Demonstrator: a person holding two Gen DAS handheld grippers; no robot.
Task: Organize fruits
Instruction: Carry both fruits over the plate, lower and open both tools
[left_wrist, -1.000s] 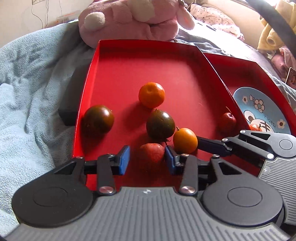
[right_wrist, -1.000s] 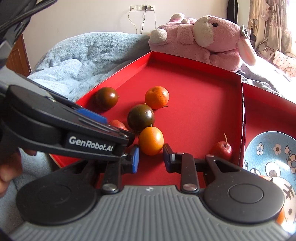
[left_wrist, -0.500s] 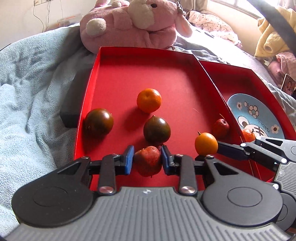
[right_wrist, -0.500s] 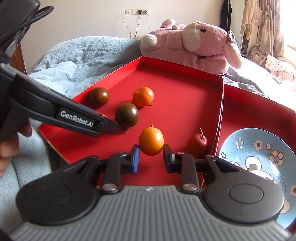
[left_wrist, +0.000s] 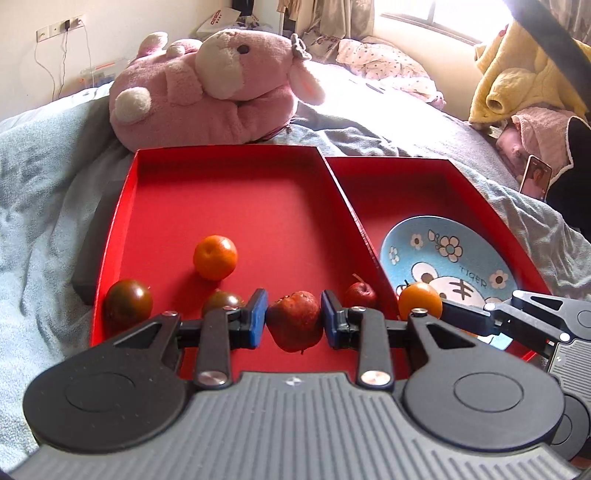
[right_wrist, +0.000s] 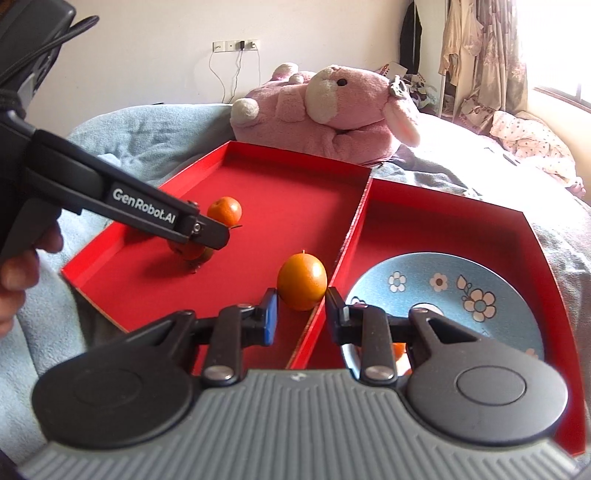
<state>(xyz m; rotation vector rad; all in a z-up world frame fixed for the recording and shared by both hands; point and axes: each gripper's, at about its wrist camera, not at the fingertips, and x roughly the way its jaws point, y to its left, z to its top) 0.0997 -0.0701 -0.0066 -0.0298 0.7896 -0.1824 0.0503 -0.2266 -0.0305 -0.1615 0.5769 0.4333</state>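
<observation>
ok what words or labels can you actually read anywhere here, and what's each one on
"GenRobot.AI": white lettering on the arm of the left claw, seen from the right wrist view.
"TIGER": dark letters on the blue plate, beside the cartoon face.
Red print on the white box behind the plush toy: too blurred to read.

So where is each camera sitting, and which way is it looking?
Left wrist: sits on the left gripper, looking along its fingers at the red fruit they grip, over the red tray; the right gripper shows.
Right wrist: sits on the right gripper, looking at its orange fruit and the blue plate; the left gripper and a hand show.
Shared: tray, plate, both fruits, pink plush toy.
</observation>
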